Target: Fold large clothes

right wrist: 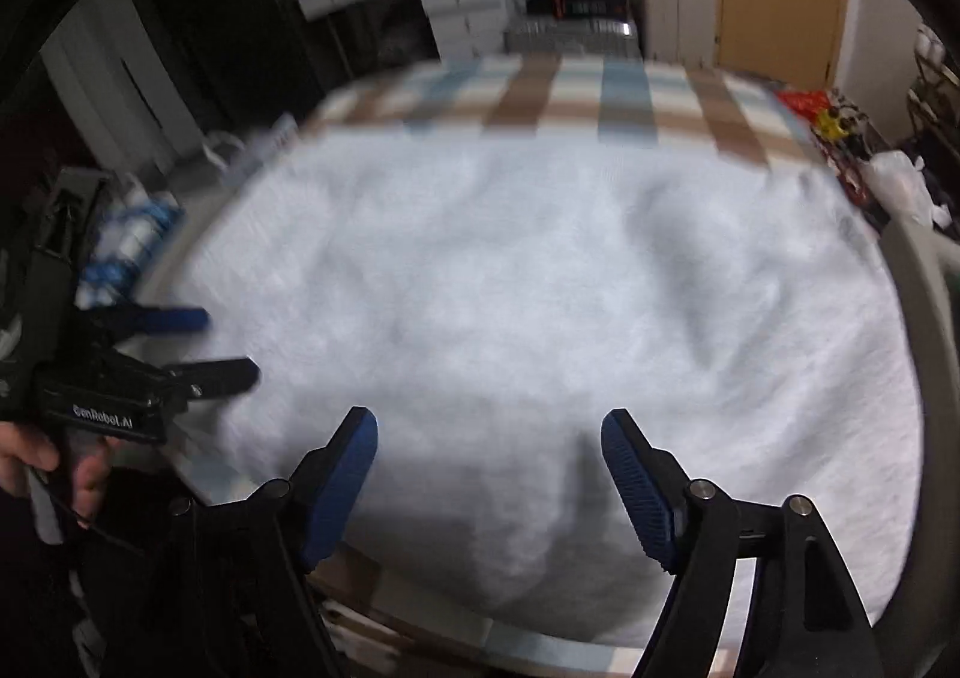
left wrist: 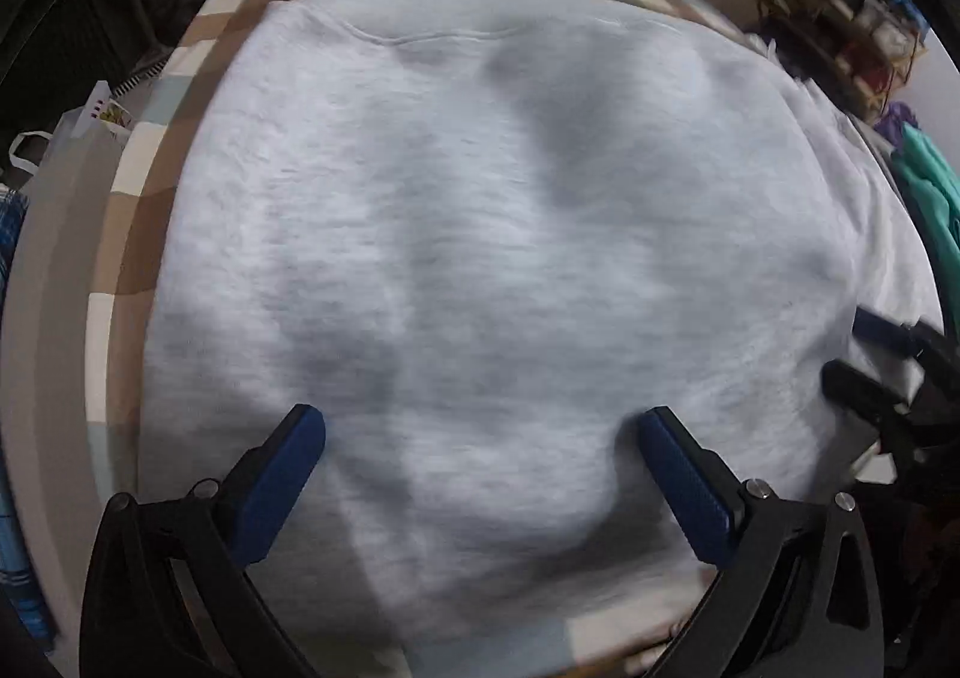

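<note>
The grey sweatshirt lies spread flat on the checked bed, collar seam at the far edge, hem towards the claws, so its long axis seems to run away from them. Left claw and right claw hover released, empty. Judging by this, a fold is being set up: next, each claw must pinch an edge.

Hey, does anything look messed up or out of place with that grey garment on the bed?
Nothing stands out. The light grey garment lies spread on the checked bed cover with only soft wrinkles; no spill or damage shows.
</note>
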### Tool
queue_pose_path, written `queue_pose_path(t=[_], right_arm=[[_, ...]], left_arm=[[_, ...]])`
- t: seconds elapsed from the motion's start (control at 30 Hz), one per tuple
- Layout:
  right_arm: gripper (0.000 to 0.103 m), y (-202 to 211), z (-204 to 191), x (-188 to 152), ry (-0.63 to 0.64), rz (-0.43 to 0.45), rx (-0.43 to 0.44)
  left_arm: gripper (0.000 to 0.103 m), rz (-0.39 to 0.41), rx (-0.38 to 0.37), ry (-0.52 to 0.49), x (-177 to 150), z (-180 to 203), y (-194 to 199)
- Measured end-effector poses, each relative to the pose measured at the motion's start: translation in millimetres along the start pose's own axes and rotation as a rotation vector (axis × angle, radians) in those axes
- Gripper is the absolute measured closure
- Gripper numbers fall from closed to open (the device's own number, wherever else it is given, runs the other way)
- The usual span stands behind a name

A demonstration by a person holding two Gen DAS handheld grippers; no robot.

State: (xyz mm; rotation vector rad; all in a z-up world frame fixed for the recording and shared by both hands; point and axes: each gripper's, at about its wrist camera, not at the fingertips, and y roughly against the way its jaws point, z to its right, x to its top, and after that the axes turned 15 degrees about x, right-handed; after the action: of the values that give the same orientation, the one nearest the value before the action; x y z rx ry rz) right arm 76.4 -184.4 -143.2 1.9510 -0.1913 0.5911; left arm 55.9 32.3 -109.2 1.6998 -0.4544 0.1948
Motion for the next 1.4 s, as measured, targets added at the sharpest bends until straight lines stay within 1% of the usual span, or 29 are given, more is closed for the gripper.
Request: queue_pose_path(t=[0.03, 0.07, 0.13, 0.2, 0.23, 0.27, 0.33, 0.37, 0.4, 0.47, 0.53, 0.57, 0.63, 0.7, 0.73, 0.77, 0.8, 0.87, 0.97, 1.03, 1.07, 1.1, 1.13, 1.17, 1.23, 1.27, 1.33, 1.37, 1.4], right_arm=[[0.024, -13, 4, -7, -0.020, 0.015, -0.005], [0.023, -13, 4, -12, -0.017, 0.073, -0.014], [0.023, -11, 0, -6, -0.046, 0.038, -0.032], [0.027, 0, 5, -1, -0.091, 0.002, 0.008], [0.030, 11, 6, 1, -0.094, -0.001, 0.032], [0.032, 28, 10, 4, -0.091, 0.021, 0.015], [0.030, 61, 26, 6, -0.084, 0.102, -0.063], [0.029, 72, 38, 7, -0.088, 0.110, -0.101], [0.027, 75, 52, 7, -0.103, 0.088, -0.123], [0.027, 62, 89, 0, -0.168, -0.030, -0.149], [0.027, 38, 121, -19, -0.224, -0.168, -0.107], [0.017, 39, 123, -21, -0.186, -0.137, -0.108], [0.016, 44, 129, -27, -0.181, -0.107, -0.064], [0.018, 48, 127, -23, -0.192, -0.134, -0.067], [0.020, 52, 124, -19, -0.188, -0.145, -0.082], [0.026, 57, 120, -13, -0.180, -0.134, -0.088], [0.027, 64, 114, -6, -0.166, -0.105, -0.076], [0.027, 79, 100, 18, -0.124, -0.003, -0.055], [0.027, 78, 86, 57, -0.072, 0.082, -0.111], [0.027, 58, 90, 81, -0.058, 0.095, -0.142], [0.027, 46, 95, 82, -0.058, 0.085, -0.172], [0.028, 33, 102, 81, -0.062, 0.064, -0.218], [0.029, 21, 113, 77, -0.065, 0.041, -0.268], [0.027, 11, 124, 72, -0.062, 0.032, -0.262], [0.025, 8, 133, 62, -0.046, 0.035, -0.226], [0.025, 15, 138, 58, -0.050, 0.017, -0.216], [0.032, 27, 135, 71, -0.072, -0.010, -0.184], [0.043, 36, 132, 80, -0.066, 0.012, -0.170], [0.047, 46, 127, 86, -0.061, 0.055, -0.158]], left_arm=[[0.001, 0.008, 0.003, 0.001, -1, -1, 0], [0.001, 0.009, -0.001, 0.002, 0, -1, 1], [0.001, 0.003, 0.002, -0.012, 1, -1, 5], [0.002, -0.001, 0.014, -0.002, 3, -13, 17], [0.002, 0.026, -0.006, 0.021, 3, -20, 27], [0.002, 0.059, -0.045, 0.043, 1, -29, 32], [0.002, 0.101, -0.091, 0.088, 4, -42, 34], [0.002, 0.078, -0.081, 0.093, 6, -44, 27], [0.002, 0.038, -0.057, 0.092, 9, -42, 12], [0.002, -0.020, -0.027, 0.102, 3, -40, -16], [0.001, 0.023, 0.058, 0.087, -1, -37, -13], [0.002, 0.006, 0.086, 0.076, 4, -32, -12], [0.002, 0.026, 0.088, 0.095, 5, -33, -7], [0.002, 0.058, 0.051, 0.147, 5, -39, 9], [0.002, 0.101, -0.005, 0.187, 10, -41, 24], [0.002, 0.141, -0.061, 0.201, 15, -41, 39], [0.002, 0.170, -0.107, 0.195, 19, -34, 47], [0.002, 0.158, -0.144, 0.130, 35, -10, 53], [0.002, 0.065, -0.090, 0.026, 60, 38, 26], [0.002, 0.014, -0.119, -0.001, 68, 61, 2], [0.002, -0.003, -0.129, 0.009, 67, 67, -9], [0.001, -0.002, -0.128, 0.017, 63, 72, -23], [0.001, 0.008, -0.096, 0.011, 59, 77, -32], [0.001, 0.064, -0.055, -0.003, 55, 81, -33], [0.001, 0.036, -0.045, -0.014, 59, 85, -29], [0.001, 0.029, -0.070, -0.007, 61, 83, -32], [0.001, 0.020, -0.092, 0.010, 65, 76, -39], [0.001, 0.012, -0.092, 0.004, 66, 75, -37], [0.001, 0.018, -0.098, -0.002, 63, 75, -28]])
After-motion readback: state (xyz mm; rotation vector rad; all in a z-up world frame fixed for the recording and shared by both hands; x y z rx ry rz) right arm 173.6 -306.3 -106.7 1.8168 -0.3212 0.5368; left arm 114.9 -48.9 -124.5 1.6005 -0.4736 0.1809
